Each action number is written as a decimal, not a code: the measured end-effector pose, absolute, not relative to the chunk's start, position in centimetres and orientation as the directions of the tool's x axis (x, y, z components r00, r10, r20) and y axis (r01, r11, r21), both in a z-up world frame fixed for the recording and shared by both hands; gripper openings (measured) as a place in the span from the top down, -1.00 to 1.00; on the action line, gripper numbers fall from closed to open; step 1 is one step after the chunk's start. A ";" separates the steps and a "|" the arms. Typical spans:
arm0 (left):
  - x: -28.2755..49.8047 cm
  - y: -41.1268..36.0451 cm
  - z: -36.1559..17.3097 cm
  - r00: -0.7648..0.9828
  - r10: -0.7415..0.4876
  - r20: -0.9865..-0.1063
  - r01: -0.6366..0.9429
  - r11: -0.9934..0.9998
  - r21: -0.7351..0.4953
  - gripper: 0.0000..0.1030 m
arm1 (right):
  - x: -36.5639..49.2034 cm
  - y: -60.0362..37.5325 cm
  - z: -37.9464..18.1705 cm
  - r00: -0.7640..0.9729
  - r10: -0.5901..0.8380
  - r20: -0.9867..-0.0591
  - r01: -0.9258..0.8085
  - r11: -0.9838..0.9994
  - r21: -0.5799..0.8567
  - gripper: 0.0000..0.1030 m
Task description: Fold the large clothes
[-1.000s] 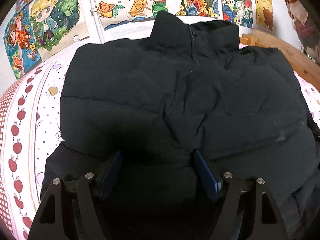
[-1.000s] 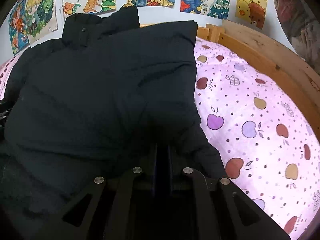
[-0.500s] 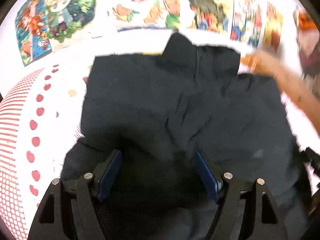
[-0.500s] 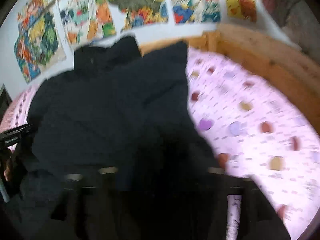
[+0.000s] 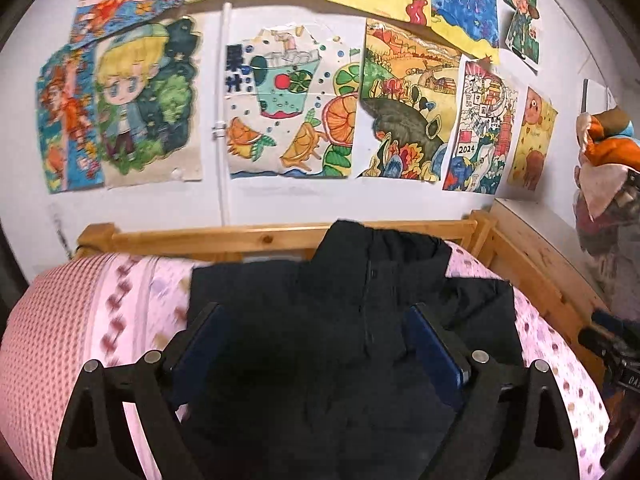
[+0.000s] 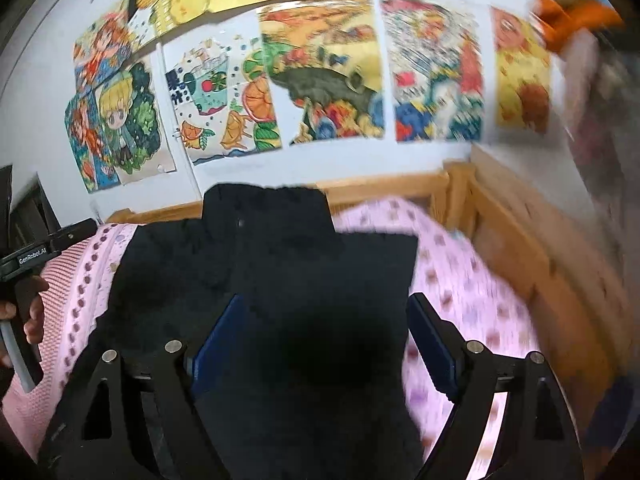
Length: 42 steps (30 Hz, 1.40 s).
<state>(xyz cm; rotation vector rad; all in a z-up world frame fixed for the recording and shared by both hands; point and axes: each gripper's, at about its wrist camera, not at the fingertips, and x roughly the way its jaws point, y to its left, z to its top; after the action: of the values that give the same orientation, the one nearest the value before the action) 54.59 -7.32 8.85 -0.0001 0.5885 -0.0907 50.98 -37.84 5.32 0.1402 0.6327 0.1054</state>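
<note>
Now one black jacket (image 5: 320, 320) on bed (image 5: 80, 320); two grippers, left (image 5: 316, 340) and right (image 6: 320, 332), both spread wide, gripping nothing.

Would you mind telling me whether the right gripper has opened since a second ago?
Yes. The right gripper stands open now, its pads apart over the black jacket; before they were closed together.

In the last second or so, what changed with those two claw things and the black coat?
The right gripper went from shut on the black jacket to open, letting it go. Both grippers have pulled back and tilted up, so the wall drawings and wooden bed frame now show. The left gripper stayed open; the jacket stayed on the pink bedsheet.
</note>
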 end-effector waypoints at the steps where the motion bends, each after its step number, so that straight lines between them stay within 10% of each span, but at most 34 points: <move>1: 56.1 -7.6 8.7 0.827 -0.093 -0.554 0.098 0.995 -0.020 -0.78 | 52.4 -37.3 5.7 0.801 0.145 -0.581 -0.073 0.987 0.145 -0.55; 13: 73.2 -11.4 4.7 0.770 -0.100 -0.630 0.224 0.967 0.120 -0.66 | 71.9 -32.8 2.1 0.726 0.142 -0.673 -0.062 0.988 0.142 -0.26; 20: 78.7 -12.3 1.9 0.709 -0.122 -0.694 0.235 0.969 0.070 0.13 | 76.8 -31.7 -0.6 0.654 0.093 -0.751 -0.046 0.995 0.083 -0.05; 23: 79.8 -12.6 0.9 0.677 -0.146 -0.722 0.257 0.965 0.046 0.81 | 77.8 -31.6 -1.5 0.631 0.119 -0.766 -0.049 0.992 0.114 0.46; 25: 79.4 -12.6 1.1 0.691 -0.158 -0.705 0.258 0.965 0.037 0.85 | 77.2 -31.9 -1.2 0.665 0.121 -0.737 -0.032 0.990 0.134 0.81; 33: 73.1 -9.1 5.1 0.749 -0.370 -0.549 0.415 0.909 -0.045 0.90 | 68.5 -35.7 1.7 0.786 0.302 -0.540 -0.133 0.935 0.330 0.86; 42: 64.0 -9.2 0.9 0.690 -0.334 -0.641 0.577 0.789 0.209 0.90 | 61.3 -35.9 -3.6 0.700 0.341 -0.627 -0.211 0.938 0.275 0.88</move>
<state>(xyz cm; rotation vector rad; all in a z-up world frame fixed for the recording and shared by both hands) 64.00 -9.19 0.92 0.4182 0.6224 -0.5262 61.28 -35.85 -3.58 0.1880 0.7344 0.3097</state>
